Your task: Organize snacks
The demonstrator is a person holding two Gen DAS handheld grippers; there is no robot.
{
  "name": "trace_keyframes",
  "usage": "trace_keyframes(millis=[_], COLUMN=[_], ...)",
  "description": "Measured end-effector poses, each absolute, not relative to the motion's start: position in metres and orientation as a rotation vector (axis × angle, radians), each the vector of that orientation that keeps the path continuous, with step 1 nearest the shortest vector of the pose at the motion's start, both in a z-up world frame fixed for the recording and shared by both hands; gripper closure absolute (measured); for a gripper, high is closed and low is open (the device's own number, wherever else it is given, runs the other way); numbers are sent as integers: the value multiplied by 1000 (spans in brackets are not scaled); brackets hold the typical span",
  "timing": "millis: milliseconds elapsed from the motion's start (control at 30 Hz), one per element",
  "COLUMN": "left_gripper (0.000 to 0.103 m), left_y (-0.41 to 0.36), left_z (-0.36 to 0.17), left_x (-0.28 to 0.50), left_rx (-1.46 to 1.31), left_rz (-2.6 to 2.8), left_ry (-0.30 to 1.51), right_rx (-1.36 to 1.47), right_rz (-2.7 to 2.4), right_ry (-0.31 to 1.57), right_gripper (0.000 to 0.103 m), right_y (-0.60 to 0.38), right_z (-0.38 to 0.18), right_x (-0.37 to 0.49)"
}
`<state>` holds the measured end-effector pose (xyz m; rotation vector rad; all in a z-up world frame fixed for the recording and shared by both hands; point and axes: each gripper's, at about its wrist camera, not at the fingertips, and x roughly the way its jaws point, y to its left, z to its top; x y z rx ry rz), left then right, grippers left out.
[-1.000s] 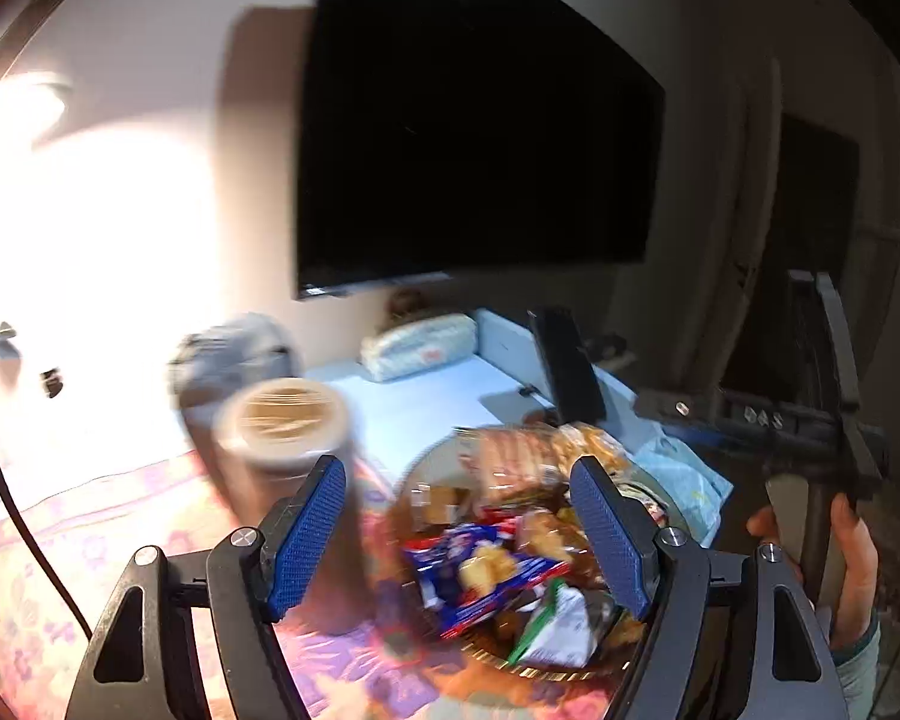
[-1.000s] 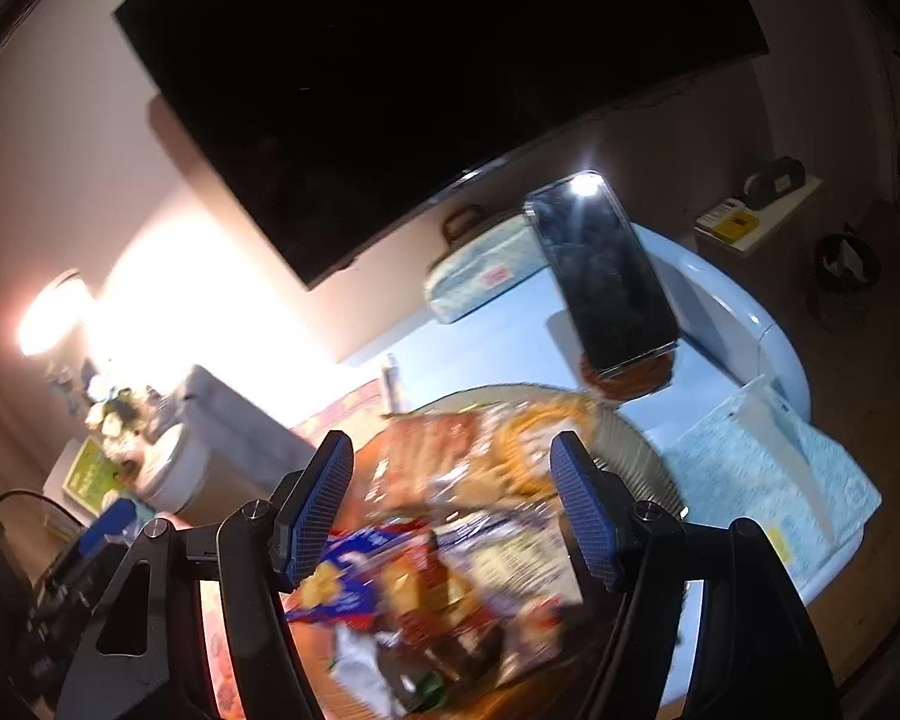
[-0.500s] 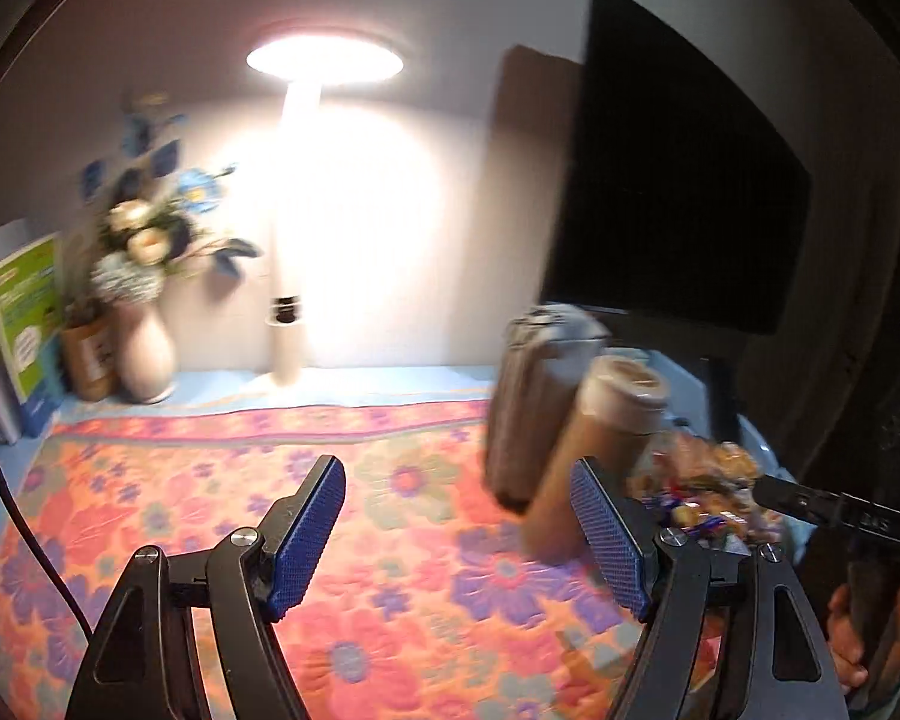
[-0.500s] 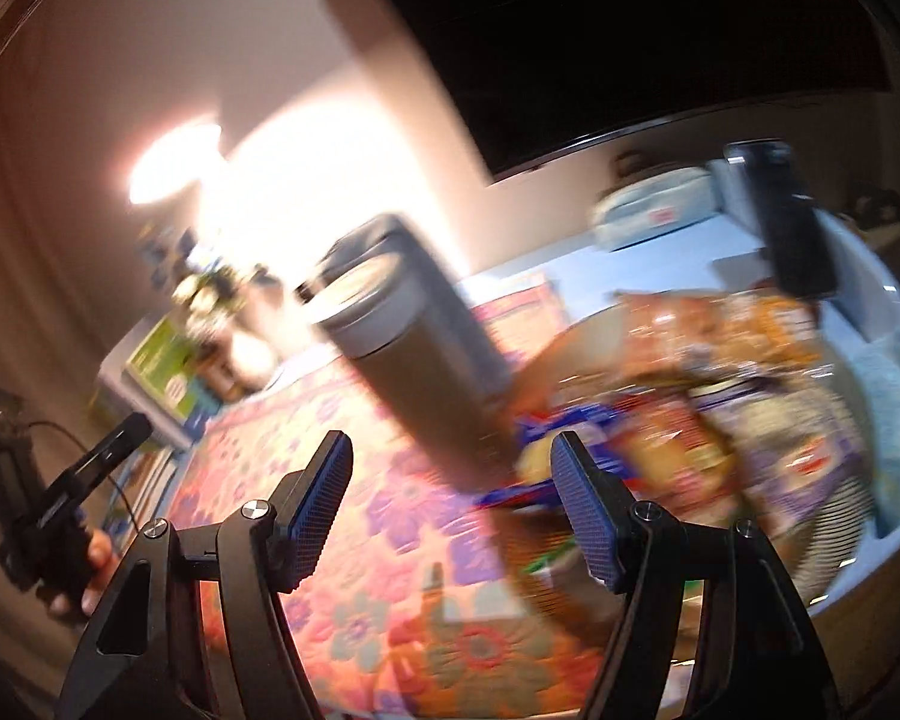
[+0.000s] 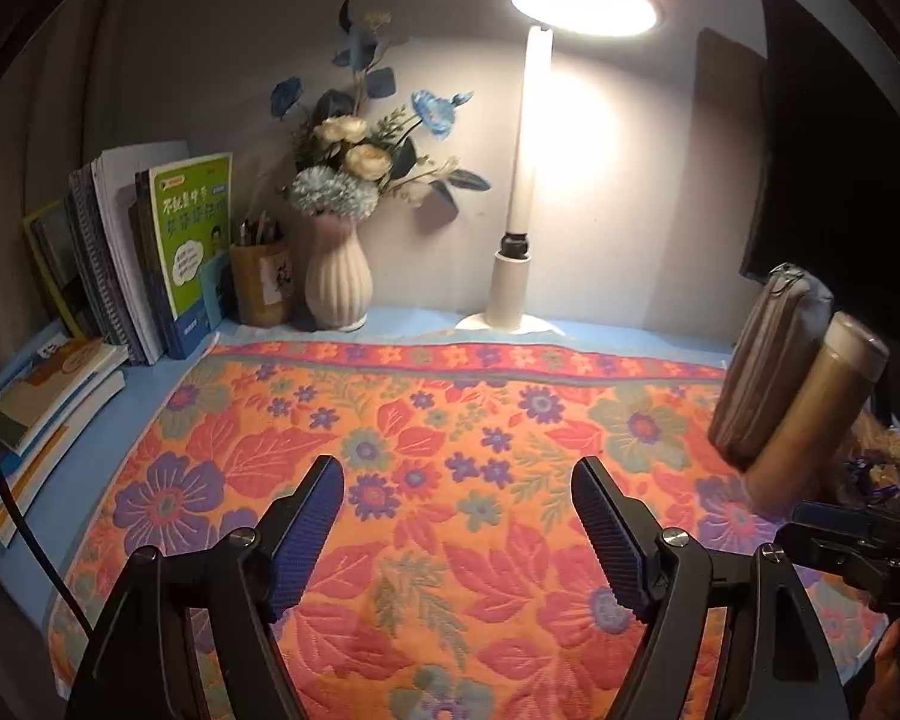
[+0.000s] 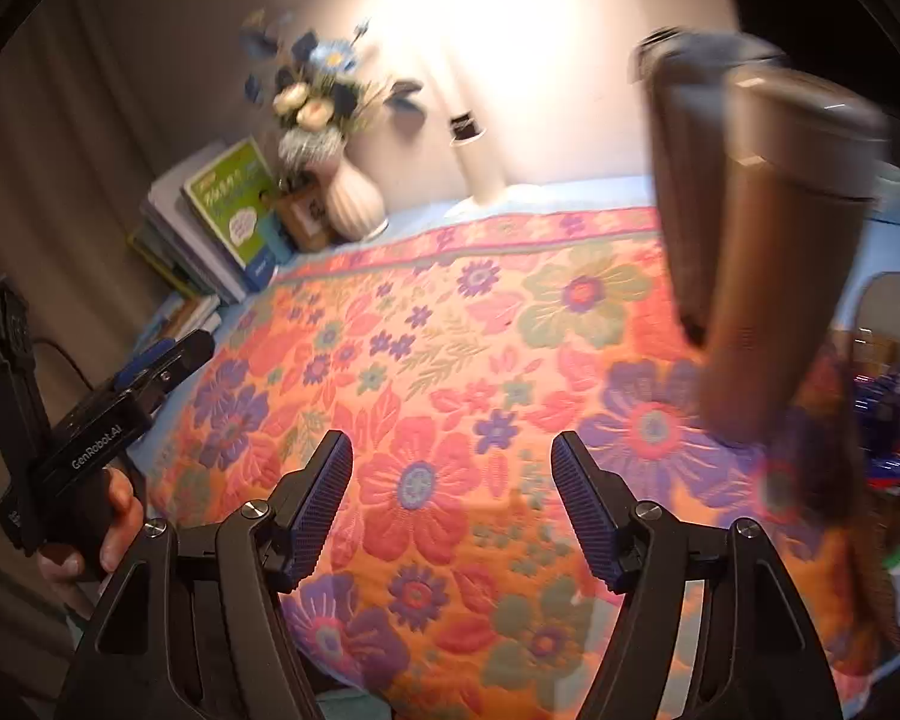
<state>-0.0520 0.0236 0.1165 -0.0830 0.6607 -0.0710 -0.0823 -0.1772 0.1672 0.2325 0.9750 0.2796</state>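
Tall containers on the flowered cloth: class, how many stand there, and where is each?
2. A grey zipped case stands at the flowered cloth's right edge; a brown cylinder with a lid leans against it, nearer the snacks. Others may sit out of frame.

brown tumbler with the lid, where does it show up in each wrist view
Left wrist view: the brown tumbler stands at the far right edge on the floral cloth, just in front of a grey pouch.
Right wrist view: the same tumbler looms large and blurred at upper right, the pouch behind it.
Shared landmark: the ribbed vase of flowers, at the back left in both.
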Motion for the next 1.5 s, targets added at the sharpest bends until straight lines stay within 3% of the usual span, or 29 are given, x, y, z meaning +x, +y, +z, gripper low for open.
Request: trace_keyframes(millis=[400, 833, 967, 1133, 1500], left_gripper=[27, 26, 24, 23, 23], left_y=[45, 32, 32, 40, 42], left_z=[44, 24, 21, 17, 9], left_x=[-8, 1, 5, 10, 16], left_rx=[-102, -37, -35, -83, -98], left_rz=[-41, -34, -42, -46, -41], left_ry=[750, 813, 836, 868, 928], right_rx=[219, 130, 69, -71, -35], right_rz=[129, -24, -40, -42, -36], right_ry=[1039, 1056, 1072, 1129, 1091], right_gripper=[34, 30, 26, 0, 0], right_y=[-161, -158, -153, -133, -140], right_z=[83, 77, 75, 63, 62], right_x=[-34, -25, -18, -7, -15])
